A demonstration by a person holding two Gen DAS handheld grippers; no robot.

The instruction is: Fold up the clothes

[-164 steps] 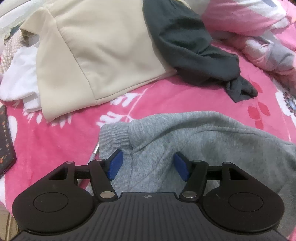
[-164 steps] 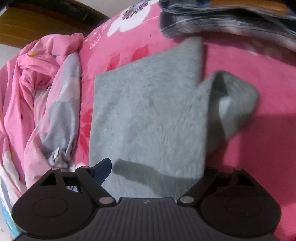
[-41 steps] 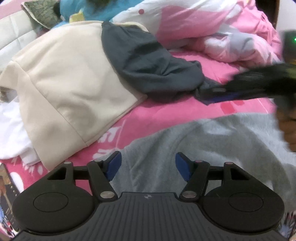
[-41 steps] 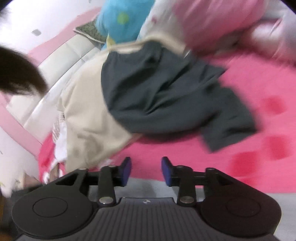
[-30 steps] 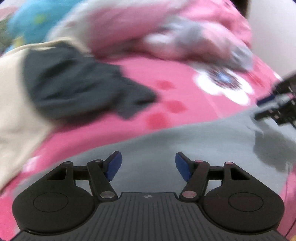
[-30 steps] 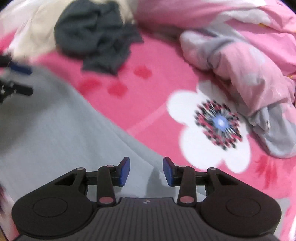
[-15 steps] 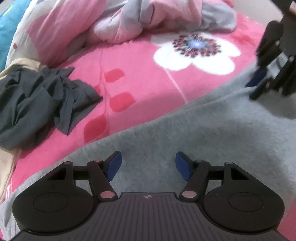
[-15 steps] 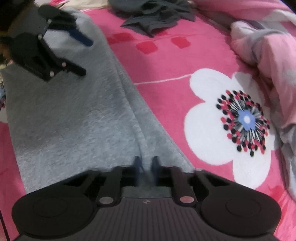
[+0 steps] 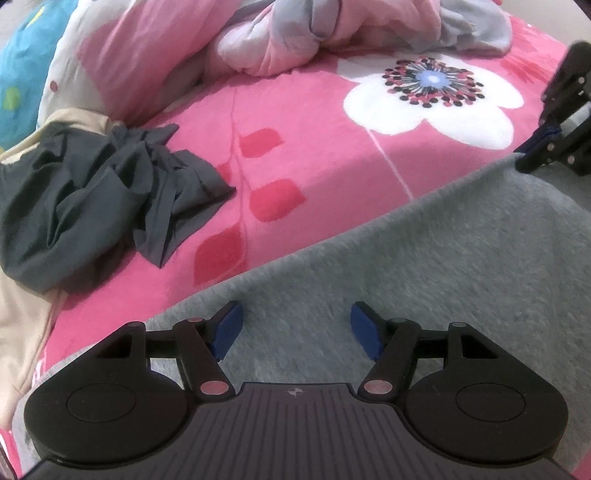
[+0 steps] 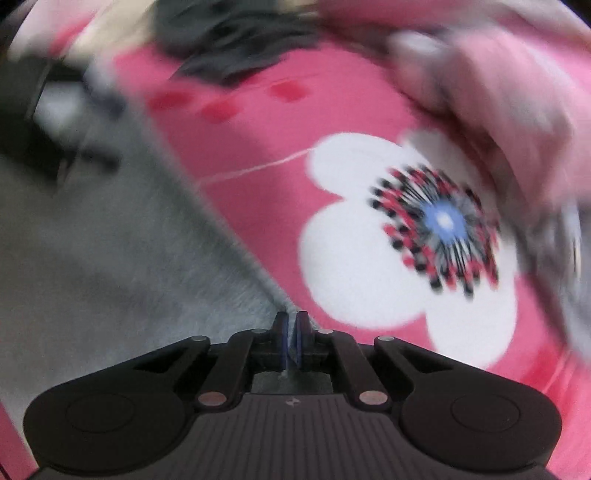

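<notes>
Pinching grey sweater (image 10: 110, 258) edge with right gripper (image 10: 291, 332); left gripper (image 9: 295, 325) spread wide above same fabric, pads gripping nothing

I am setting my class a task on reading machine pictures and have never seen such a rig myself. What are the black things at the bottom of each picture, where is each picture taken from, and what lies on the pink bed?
No robot here: a person holds a two-finger gripper in each hand, and each carries a wide-angle camera looking along its fingers. So the black shape at the bottom of each picture is that gripper itself.

In the left wrist view, the left gripper is open, its blue pads apart above a grey garment and holding nothing. The right gripper shows at that picture's right edge.

In the blurred right wrist view, the right gripper is shut on the grey garment's edge.

The garment lies on a pink blanket with a large white flower. A crumpled dark grey garment lies further off, over something cream, and a bunched pink and grey quilt lies beyond.
</notes>
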